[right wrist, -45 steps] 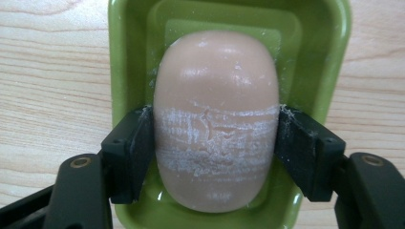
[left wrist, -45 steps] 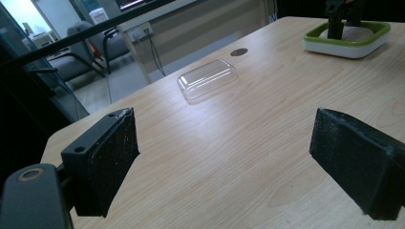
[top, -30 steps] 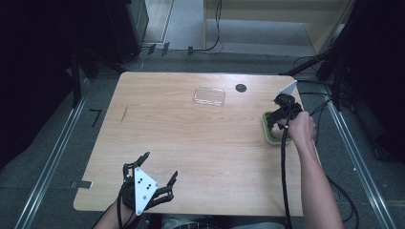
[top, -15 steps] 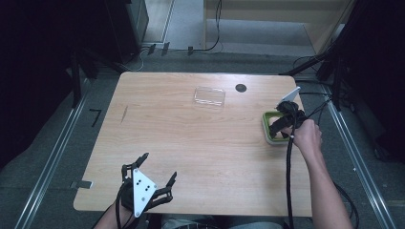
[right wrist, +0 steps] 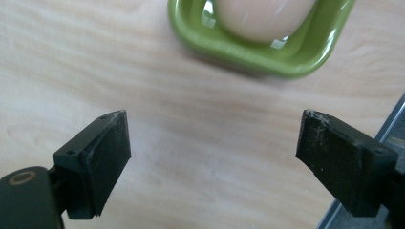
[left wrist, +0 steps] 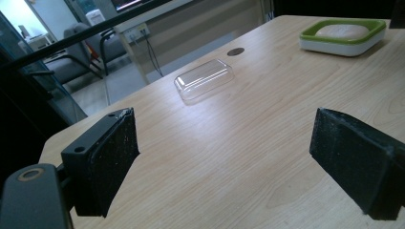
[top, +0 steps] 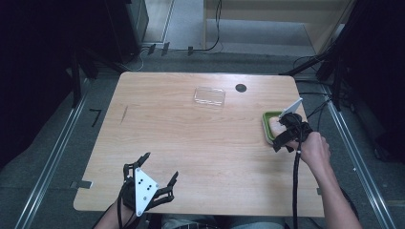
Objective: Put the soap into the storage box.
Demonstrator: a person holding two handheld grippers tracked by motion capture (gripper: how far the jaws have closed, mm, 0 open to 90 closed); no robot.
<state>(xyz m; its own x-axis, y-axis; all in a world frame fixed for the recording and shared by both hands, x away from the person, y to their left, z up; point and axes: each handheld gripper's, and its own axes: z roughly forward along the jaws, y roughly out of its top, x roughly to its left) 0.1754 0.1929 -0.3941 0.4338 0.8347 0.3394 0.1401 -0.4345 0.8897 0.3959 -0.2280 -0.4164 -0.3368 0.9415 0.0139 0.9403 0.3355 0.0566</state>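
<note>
Green dish (top: 268,128): the landmark; a square dish with a green rim and white underside, standing near the table's right edge, on the person's right; it shows too in the left gripper view (left wrist: 345,36) and the right gripper view (right wrist: 248,50)
Pale lump (right wrist: 263,16): a smooth, rounded, pinkish-cream thing lying inside the green dish, filling most of its hollow; what it is made of cannot be told
Right gripper (top: 285,138): in the person's right hand (top: 313,150), just on the near side of the green dish, by its near right corner and above the wood; in its own view the dish lies ahead of the pads
Right jaws: wide apart and they have just been opening; nothing between the pads but bare wood
Left gripper (top: 160,174): far to the left of the green dish, at the table's near edge
Left jaws: spread wide, nothing between them; in its own view the pads frame bare wood
Clear lid (top: 209,97): a see-through rectangular cover lying hollow side down, well apart from the green dish, to its left and farther back
Dark round spot (top: 240,88): in the tabletop just right of the clear lid, behind the green dish
Table (top: 181,143): light wood
</note>
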